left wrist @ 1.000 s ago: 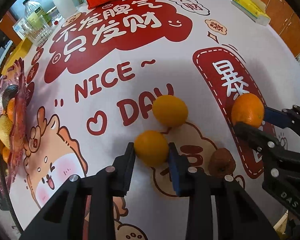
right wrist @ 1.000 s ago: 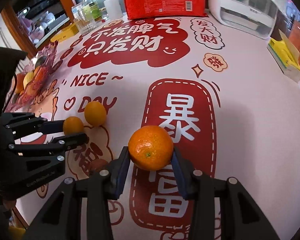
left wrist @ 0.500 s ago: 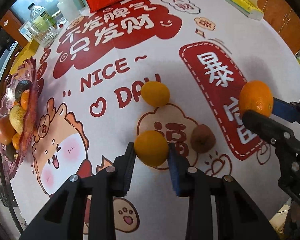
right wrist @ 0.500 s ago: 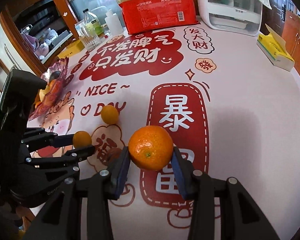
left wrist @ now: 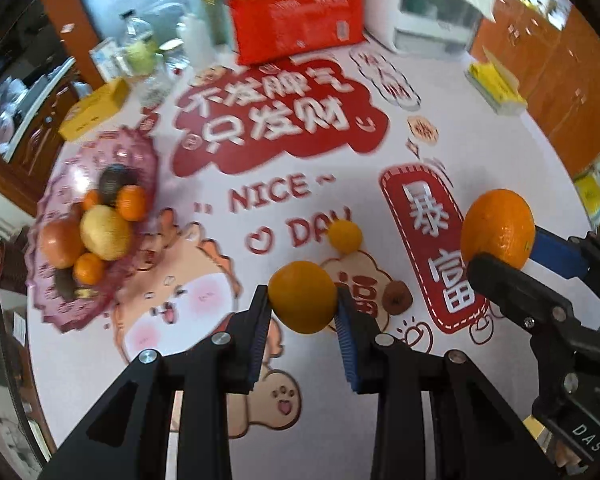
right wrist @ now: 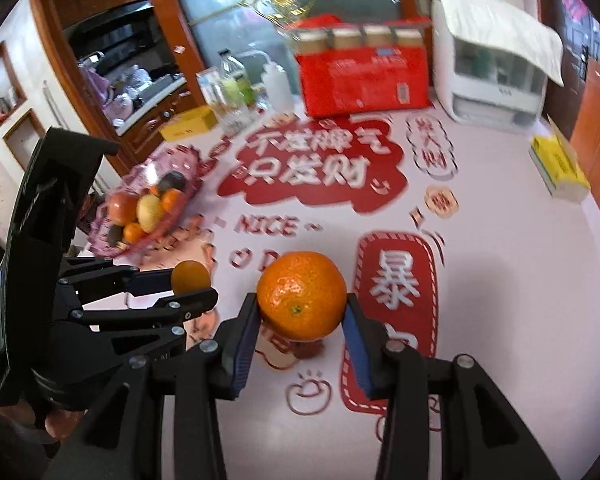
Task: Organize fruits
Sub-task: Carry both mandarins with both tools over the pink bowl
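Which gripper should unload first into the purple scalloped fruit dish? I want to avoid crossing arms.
Probably left: the left gripper, clamping the small yellow-orange citrus, sits on the purple scalloped fruit dish's side; the right gripper, holding the big orange, is farther.

Two fruits are up off the table, each pinched between blue pads: a smooth yellow-orange citrus [left wrist: 303, 297] and a bigger, deeper orange mandarin [right wrist: 302, 295] with pitted skin and its stem dimple facing out. On the printed tablecloth [left wrist: 219, 380] below lie a small yellow citrus [left wrist: 344, 235] and, near it, a wrinkled brown fruit [left wrist: 396, 298]. At the table's edge a pink glass fruit dish [left wrist: 59, 300] holds oranges, a yellow fruit and dark ones.
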The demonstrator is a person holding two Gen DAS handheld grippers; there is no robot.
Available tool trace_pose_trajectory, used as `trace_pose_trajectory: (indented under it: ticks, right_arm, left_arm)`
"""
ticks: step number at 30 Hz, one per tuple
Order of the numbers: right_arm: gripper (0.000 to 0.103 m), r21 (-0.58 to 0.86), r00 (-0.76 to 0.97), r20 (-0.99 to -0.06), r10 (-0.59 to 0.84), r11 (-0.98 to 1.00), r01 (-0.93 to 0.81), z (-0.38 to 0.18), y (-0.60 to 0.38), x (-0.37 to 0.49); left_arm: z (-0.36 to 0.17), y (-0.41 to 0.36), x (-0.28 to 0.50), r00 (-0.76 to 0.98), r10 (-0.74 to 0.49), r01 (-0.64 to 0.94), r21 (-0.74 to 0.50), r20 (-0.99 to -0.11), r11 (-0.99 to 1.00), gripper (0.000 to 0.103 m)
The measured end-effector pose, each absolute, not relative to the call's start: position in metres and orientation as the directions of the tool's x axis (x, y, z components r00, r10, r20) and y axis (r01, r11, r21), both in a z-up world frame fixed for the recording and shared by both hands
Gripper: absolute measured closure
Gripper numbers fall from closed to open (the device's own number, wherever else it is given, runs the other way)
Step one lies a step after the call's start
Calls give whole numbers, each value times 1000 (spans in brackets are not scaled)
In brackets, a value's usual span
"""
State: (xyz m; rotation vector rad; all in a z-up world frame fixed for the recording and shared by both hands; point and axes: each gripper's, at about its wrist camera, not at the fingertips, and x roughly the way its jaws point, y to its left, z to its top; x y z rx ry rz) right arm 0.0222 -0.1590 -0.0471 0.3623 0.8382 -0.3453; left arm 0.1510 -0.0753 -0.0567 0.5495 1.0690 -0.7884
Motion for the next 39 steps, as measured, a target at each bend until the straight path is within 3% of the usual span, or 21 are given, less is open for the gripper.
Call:
trace_pose_trajectory:
  ticks: [10, 21, 28, 39]
  right_arm:
    - [62, 166, 713, -689, -133, 928, 334, 30, -129, 65]
    - [62, 126, 782, -613, -110, 964, 234, 87, -91, 147]
    - [62, 104, 755, -652, -67, 979, 176, 74, -70, 209]
    - [62, 117, 587, -809, 24, 986, 120, -21, -44, 287]
  left_arm:
    - [17, -15, 203, 368, -338, 685, 7, -866, 729, 73]
    - [61, 55, 274, 531, -305, 549, 46, -791, 835, 73]
    - [51, 95, 322, 584, -232, 450, 72, -778, 890, 72]
    - [-41, 119, 376, 441, -193, 414, 9, -877, 910, 72]
